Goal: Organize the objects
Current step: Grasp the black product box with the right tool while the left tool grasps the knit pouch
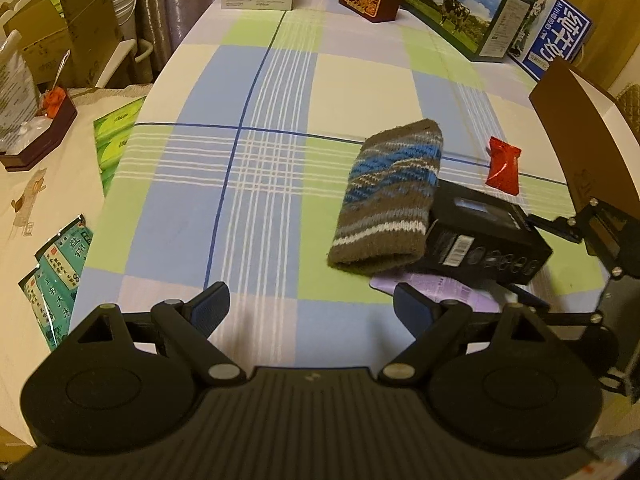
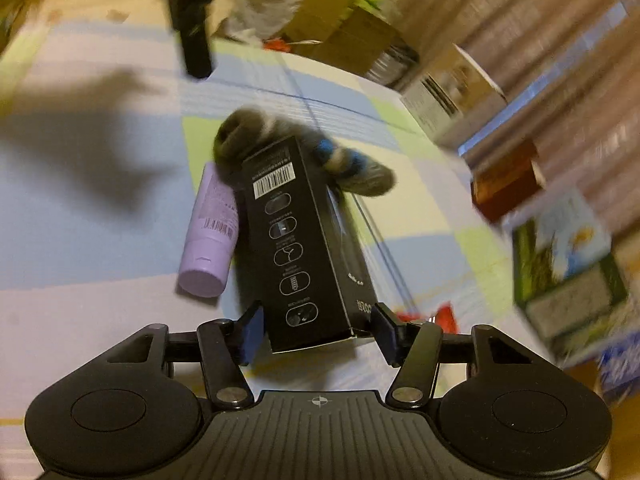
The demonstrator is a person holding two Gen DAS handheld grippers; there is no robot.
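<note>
Straddling the near end of a tall black cardboard box (image 2: 308, 248), the right gripper (image 2: 318, 334) has its blue pads either side of the carton; whether they press on it cannot be told. The box lies on a checked blue, green and cream tablecloth (image 1: 256, 92), its far end touching a brown knitted sleeve with blue and white stripes (image 1: 390, 196). Beside the box lies a lilac plastic tube (image 2: 210, 236), cap toward the camera. A red foil sachet (image 1: 503, 166) sits just beyond. The left gripper (image 1: 312, 308) hangs over bare cloth, spread wide and empty.
</note>
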